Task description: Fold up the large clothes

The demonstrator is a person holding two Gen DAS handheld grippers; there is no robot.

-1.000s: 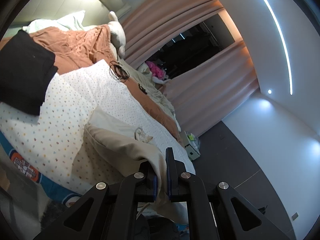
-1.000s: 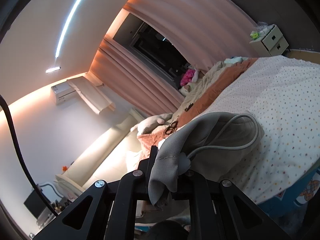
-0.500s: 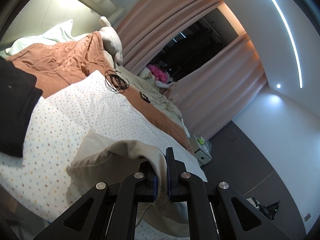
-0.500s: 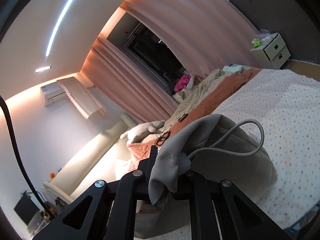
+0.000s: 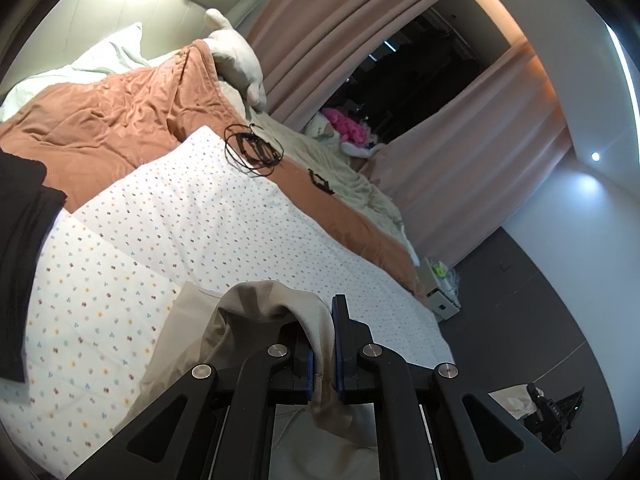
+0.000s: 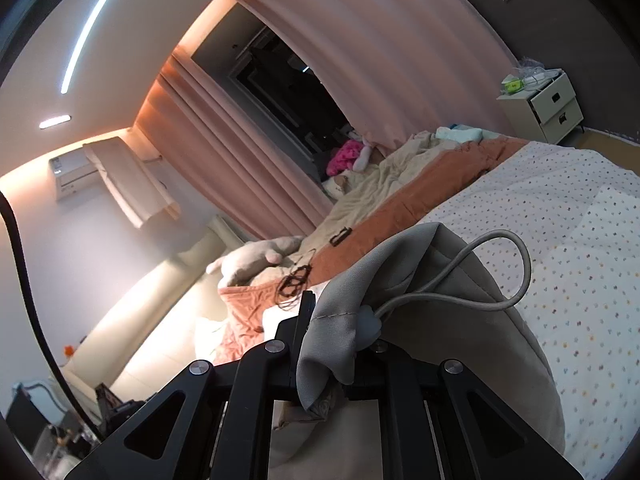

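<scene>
A beige garment [image 5: 256, 312] lies on the dotted white bedsheet [image 5: 160, 240]. My left gripper [image 5: 323, 344] is shut on a fold of its edge, and the cloth drapes over the left finger and hangs down between the jaws. In the right wrist view my right gripper [image 6: 340, 340] is shut on another part of the same beige garment [image 6: 440, 320], by its waistband. A grey drawstring [image 6: 500, 264] loops out from the held cloth. The right finger is hidden under the fabric.
An orange quilt [image 5: 112, 120] and a black garment [image 5: 20, 260] lie at the left of the bed. A coil of black cable [image 5: 252, 148] sits on the sheet. A white nightstand [image 6: 544, 104] stands past the bed's far end. Pink curtains [image 6: 360, 40] hang behind.
Both grippers have moved forward over the bed with the garment held. In the left view the black garment has slid toward the left edge, and the beige cloth is bunched closer to the jaws.
</scene>
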